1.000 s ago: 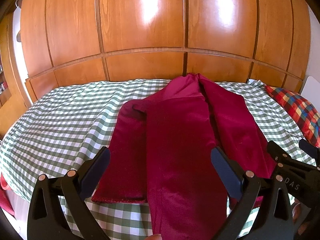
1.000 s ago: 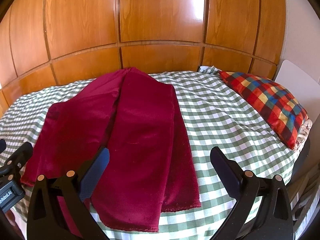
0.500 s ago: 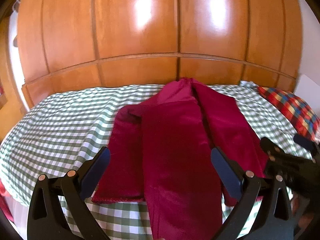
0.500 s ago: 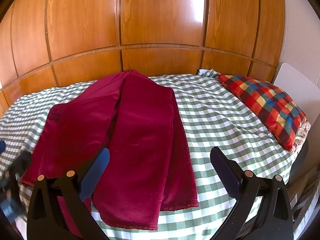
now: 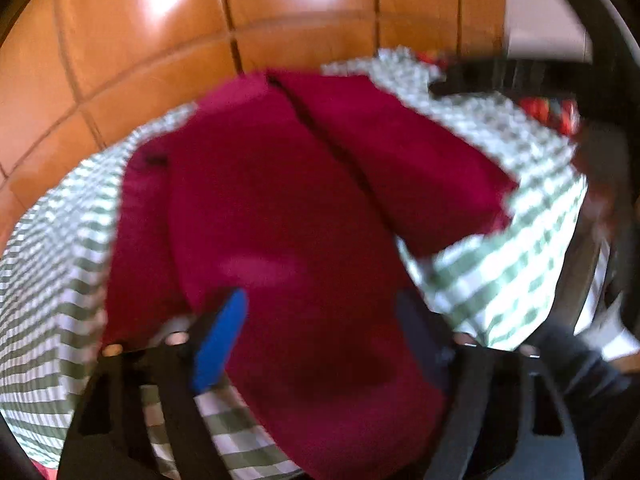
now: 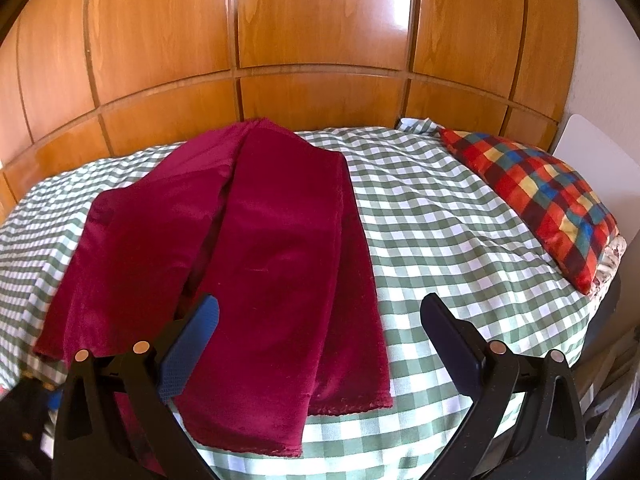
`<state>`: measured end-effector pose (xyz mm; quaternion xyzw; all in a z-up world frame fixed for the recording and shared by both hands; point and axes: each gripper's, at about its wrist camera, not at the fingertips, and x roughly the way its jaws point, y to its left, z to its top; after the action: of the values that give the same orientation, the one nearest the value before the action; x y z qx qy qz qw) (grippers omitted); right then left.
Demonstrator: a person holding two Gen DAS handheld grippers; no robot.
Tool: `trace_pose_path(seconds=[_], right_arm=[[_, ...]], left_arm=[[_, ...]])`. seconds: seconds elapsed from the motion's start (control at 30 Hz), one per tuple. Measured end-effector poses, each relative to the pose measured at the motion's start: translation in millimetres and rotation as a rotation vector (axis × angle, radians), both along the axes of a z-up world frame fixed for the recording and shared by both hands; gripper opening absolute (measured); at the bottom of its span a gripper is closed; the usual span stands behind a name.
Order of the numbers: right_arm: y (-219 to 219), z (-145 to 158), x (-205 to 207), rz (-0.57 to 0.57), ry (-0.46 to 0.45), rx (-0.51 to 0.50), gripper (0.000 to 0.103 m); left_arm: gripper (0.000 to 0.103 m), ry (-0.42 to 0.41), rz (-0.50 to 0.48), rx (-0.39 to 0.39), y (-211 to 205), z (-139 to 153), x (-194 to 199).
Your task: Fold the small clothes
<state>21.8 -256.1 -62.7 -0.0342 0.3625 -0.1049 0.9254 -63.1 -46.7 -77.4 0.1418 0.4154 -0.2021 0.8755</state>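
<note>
Left view has gone from steady to heavily motion-blurred and tilted in the last half second: left tongs (image 5: pixel 320 332) are swinging fast, lower and nearer the near hem than before. Reads as the start of a reach for the cloth.

Red garment (image 6: pixel 256 248) hasn't shifted. It lies lengthwise on the bed (image 6: pixel 440 220), left of centre, hems at the near edge, top toward the wood panelling (image 6: pixel 320 40). Plaid pillow (image 6: pixel 540 196) sits at the right edge.

Left tongs wide, fabric between them but not pinched. Right tongs (image 6: pixel 320 332) wide, level, hovering over the near hem, holding nothing.
</note>
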Motion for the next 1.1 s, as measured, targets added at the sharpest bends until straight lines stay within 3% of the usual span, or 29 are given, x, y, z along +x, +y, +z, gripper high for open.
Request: trace_pose_path(seconds=[0.1,0.13,0.17,0.23,0.33,0.43,0.6,0.67,0.73,0.8,0.87,0.97,1.0,1.03,1.07,1.1], right_arm=[[-7.3,-1.6,3.3,0.032,0.020,0.044,0.100],[-11.2,-1.5,4.3,0.059,0.027,0.076,0.099],[-16.0,-0.9,4.3,0.078,0.027,0.102,0.097],[-25.2,-1.3,5.7,0.085,0.035,0.143,0.076],[-39.2,-6.9,14.1,0.096,0.070,0.223,0.062],[-37.9,-12.6,25.2,0.125,0.091,0.259,0.062],[-18.8,-31.5,50.9,0.188,0.168,0.272,0.062],[-7.2,-42.7,59.7,0.223,0.206,0.257,0.062],[5.7,-53.6,65.3,0.253,0.241,0.219,0.062],[15.5,-62.1,68.1,0.273,0.261,0.168,0.062],[25.7,-68.6,68.9,0.298,0.264,0.090,0.055],[30.4,-67.4,66.6,0.327,0.262,0.058,0.031],[29.8,-64.3,65.3,0.335,0.266,0.064,0.018],[26.4,-60.6,64.7,0.338,0.270,0.077,0.005],[21.8,-55.6,63.5,0.340,0.273,0.095,0.002],[16.1,-46.3,61.3,0.344,0.266,0.115,0.002]], left_arm=[[0.066,-0.008,-0.009,0.015,-3.3,-13.5,1.1],[0.038,-0.005,-0.013,-0.005,-2.4,-12.9,1.1],[0.004,0.004,-0.010,-0.020,0.6,-10.2,2.7],[0.002,0.034,0.003,-0.094,12.1,1.4,6.5],[0.001,0.046,0.035,-0.227,39.7,23.5,15.5],[0.001,-0.009,0.103,-0.354,76.9,59.1,30.8],[0.001,-0.159,0.356,-0.488,171.5,118.3,82.6],[0.000,-0.225,0.495,-0.433,209.7,132.1,108.7],[0.000,-0.239,0.605,-0.410,243.9,138.5,137.8],[0.000,-0.258,0.730,-0.322,273.2,140.1,170.5],[0.000,-0.240,0.852,-0.253,301.6,135.2,205.4],[0.001,-0.174,1.007,-0.179,328.0,118.2,248.4],[0.003,-0.156,1.027,-0.188,332.5,113.4,255.6],[0.015,-0.148,1.033,-0.205,333.9,111.0,260.6],[0.042,-0.147,1.033,-0.218,331.5,107.7,260.8],[0.055,-0.160,1.036,-0.224,329.8,103.9,255.0]])
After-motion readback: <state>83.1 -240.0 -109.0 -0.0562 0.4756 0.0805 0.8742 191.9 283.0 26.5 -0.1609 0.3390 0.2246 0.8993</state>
